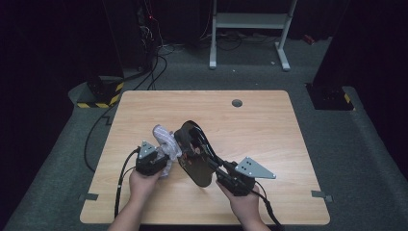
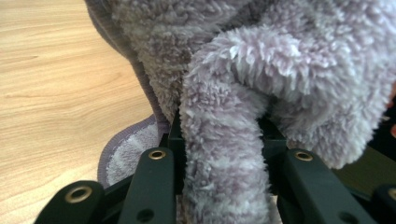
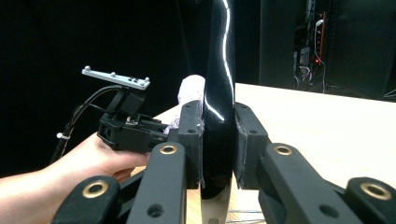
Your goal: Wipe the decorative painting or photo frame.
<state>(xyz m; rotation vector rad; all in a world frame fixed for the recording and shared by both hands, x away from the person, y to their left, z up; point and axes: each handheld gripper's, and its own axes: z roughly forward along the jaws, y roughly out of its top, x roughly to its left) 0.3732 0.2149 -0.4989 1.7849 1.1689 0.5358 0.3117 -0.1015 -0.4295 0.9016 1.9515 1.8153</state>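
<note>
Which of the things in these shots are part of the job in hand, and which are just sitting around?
In use:
- fluffy lilac fleece sock, clamped in the left gripper
- glossy black shoe, held by the right gripper

Just about:
- light wooden table, which bears the work
- white metal stand on the floor behind
- black cables on the grey carpet

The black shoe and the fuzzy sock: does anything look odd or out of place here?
Yes. The black shoe is lifted and tipped on its side, clamped by the right gripper. The lilac fuzzy sock, pinched by the left gripper, sits bunched against the shoe's opening. Nothing looks torn or spilled.
</note>
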